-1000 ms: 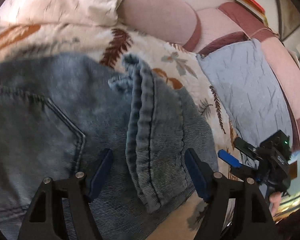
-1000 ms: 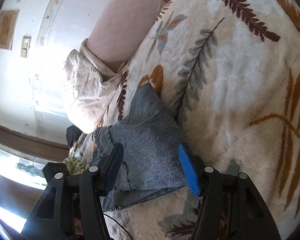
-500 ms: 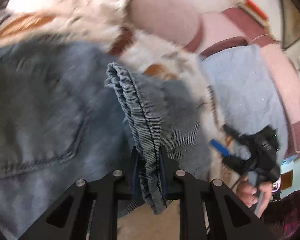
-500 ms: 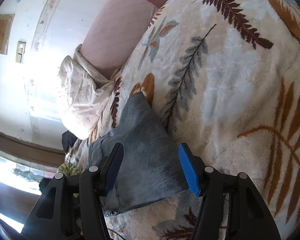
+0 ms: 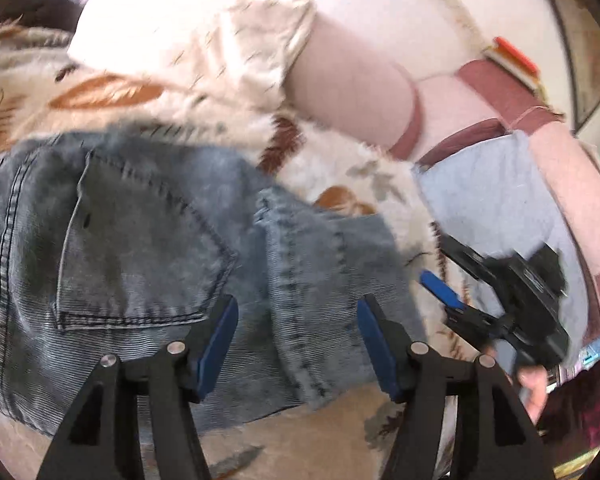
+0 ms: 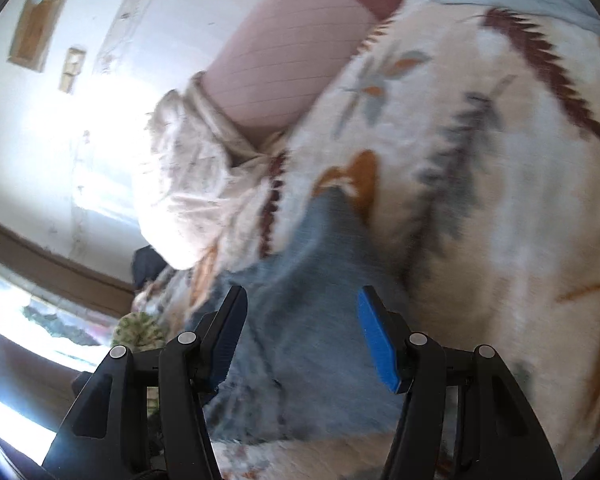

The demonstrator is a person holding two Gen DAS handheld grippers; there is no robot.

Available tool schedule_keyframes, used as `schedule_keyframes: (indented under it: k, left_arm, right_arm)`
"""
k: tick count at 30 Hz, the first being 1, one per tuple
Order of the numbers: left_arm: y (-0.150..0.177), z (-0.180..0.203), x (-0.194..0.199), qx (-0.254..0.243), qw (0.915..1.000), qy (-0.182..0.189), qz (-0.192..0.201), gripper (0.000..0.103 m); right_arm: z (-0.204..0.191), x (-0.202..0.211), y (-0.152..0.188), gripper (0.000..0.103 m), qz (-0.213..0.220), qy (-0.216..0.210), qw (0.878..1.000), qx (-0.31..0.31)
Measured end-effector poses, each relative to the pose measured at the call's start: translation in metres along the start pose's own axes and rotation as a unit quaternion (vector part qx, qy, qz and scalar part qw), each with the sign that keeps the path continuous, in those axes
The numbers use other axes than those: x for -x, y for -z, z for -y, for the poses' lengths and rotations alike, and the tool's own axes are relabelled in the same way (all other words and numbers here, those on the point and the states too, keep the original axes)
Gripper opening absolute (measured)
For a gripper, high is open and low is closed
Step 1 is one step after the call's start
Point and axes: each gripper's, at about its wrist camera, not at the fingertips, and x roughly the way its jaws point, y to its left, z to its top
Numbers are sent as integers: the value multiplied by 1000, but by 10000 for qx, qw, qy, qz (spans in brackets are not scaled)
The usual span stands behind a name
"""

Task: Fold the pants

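Note:
Blue denim pants (image 5: 140, 264) lie folded on a cream blanket with a leaf print (image 5: 340, 168). A back pocket faces up at the left, and a hemmed leg end (image 5: 312, 280) lies flat over it. My left gripper (image 5: 296, 328) is open, its jaws on either side of the leg end and just above it. My right gripper (image 6: 300, 328) is open and empty over the right edge of the pants (image 6: 312, 300). It also shows in the left wrist view (image 5: 452, 300), to the right of the pants.
A pale crumpled cloth (image 5: 204, 32) and a pink bolster (image 5: 356, 92) lie at the head of the bed. A light blue quilted pillow (image 5: 496, 208) lies at the right. The blanket's near edge runs just below the pants.
My left gripper shut on the leg end half a second ago. It has since let go and opened, and the leg end now lies flat. My right gripper stayed open and shifted slightly.

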Motion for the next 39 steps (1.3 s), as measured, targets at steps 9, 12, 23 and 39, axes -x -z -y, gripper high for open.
schedule_keyframes:
  k: [9, 12, 23, 39]
  left_arm:
    - [28, 33, -51, -881, 9915, -474, -833, 64]
    - [38, 26, -64, -1001, 9876, -678, -1006, 62]
    - [48, 26, -20, -1144, 9913, -386, -533, 62]
    - [48, -162, 133, 1459, 9634, -1762, 1397, 77]
  right_arm:
    - [-10, -79, -14, 59, -782, -195, 9967, 100]
    - [4, -106, -19, 57, -982, 176, 9950, -68]
    - [-15, -59, -28, 67, 57, 46, 9999, 151]
    - [-105, -68, 88, 72, -615, -55, 9872, 1473]
